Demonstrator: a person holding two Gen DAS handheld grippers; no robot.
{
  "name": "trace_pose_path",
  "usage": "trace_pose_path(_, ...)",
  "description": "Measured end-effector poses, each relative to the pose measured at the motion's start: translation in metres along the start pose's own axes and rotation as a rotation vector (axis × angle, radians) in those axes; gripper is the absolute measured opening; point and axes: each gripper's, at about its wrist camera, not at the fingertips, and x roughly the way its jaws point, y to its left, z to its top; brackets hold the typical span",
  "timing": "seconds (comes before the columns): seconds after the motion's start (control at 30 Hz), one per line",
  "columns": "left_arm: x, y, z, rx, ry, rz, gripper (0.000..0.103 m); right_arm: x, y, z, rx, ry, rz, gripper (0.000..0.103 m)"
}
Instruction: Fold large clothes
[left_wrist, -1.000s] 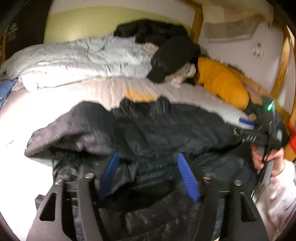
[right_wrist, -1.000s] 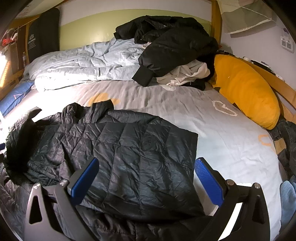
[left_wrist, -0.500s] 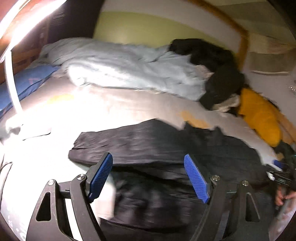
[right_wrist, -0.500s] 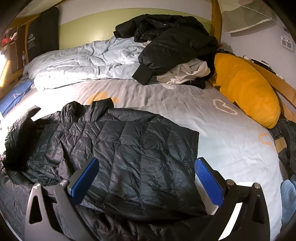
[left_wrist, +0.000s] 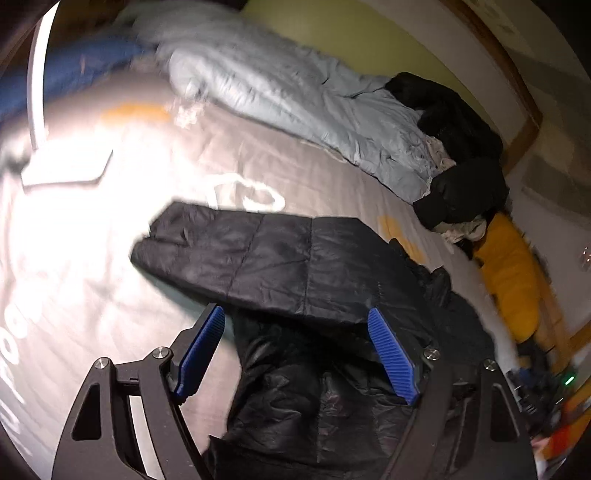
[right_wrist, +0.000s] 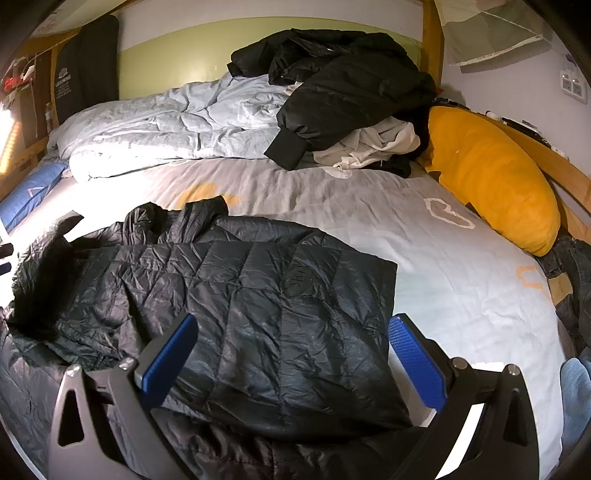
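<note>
A: While both grippers, left (left_wrist: 295, 350) and right (right_wrist: 291, 354), gape wide, holding nothing, where's the jacket (right_wrist: 258, 314)?
B: Lower centre of frame, one side folded over; sleeve (left_wrist: 236, 254) and final folds remain.

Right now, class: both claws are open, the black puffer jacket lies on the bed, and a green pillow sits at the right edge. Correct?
Not quite: the pillow is orange, as the right wrist view shows. Both claws, left and right, are open, and the black puffer jacket lies on the bed.
</note>
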Motion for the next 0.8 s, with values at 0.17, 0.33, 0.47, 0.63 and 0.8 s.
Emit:
trace_pose_path(0.17,0.011,0.046,0.005,-0.308,0.024,-0.173,0.078,0.0,0.0,0.0,0.001,0.001,0.0,0.103)
trace_pose_path(0.33,0.021,0.075,0.012,-0.43,0.009,-0.177,0.077,0.002,0.002,-0.001,-0.004,0.008,-0.002,0.103)
trace_pose_path(0.47,0.034,0.079,0.015,-0.403,0.02,-0.085,0.057,0.005,0.004,-0.002,-0.011,0.015,-0.003,0.103)
trace_pose_path(0.63,0.04,0.077,0.012,-0.364,0.031,-0.109,0.007,0.003,0.005,-0.002,-0.024,0.009,-0.005,0.103)
trace_pose_path(0.8,0.005,0.023,0.022,-0.062,-0.136,0.002,0.002,-0.001,0.003,-0.002,-0.015,0.002,-0.005,0.103)
